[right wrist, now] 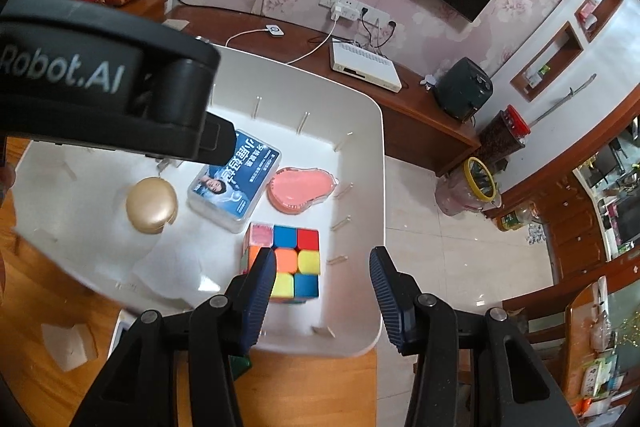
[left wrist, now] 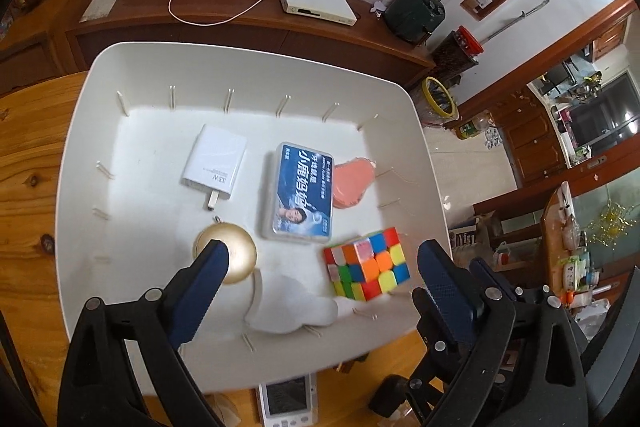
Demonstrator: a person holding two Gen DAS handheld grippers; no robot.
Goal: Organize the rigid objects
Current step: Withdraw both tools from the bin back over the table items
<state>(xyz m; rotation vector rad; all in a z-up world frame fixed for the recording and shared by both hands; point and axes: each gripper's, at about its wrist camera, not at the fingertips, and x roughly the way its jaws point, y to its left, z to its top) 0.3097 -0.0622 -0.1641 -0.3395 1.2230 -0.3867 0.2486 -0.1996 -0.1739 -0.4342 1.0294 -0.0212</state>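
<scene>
A white bin (left wrist: 248, 67) (right wrist: 360, 343) on the wooden table holds a white charger (left wrist: 214, 163), a blue-labelled clear box (left wrist: 300, 193) (right wrist: 236, 183), a pink heart-shaped case (left wrist: 354, 183) (right wrist: 302, 189), a gold round compact (left wrist: 226, 253) (right wrist: 152, 205), a Rubik's cube (left wrist: 368, 263) (right wrist: 288, 261) and white tissue (left wrist: 292, 307). My left gripper (left wrist: 322, 259) is open and empty above the bin's near side. My right gripper (right wrist: 322, 263) is open and empty just above the cube. The left gripper's body (right wrist: 100, 87) hides the charger in the right wrist view.
A white handheld device (left wrist: 286, 401) lies on the wooden table (left wrist: 28, 195) in front of the bin. A white block (right wrist: 70, 345) lies on the table at left. Behind the bin stands a brown TV cabinet (left wrist: 248, 27) with a router and cables. Tiled floor lies to the right.
</scene>
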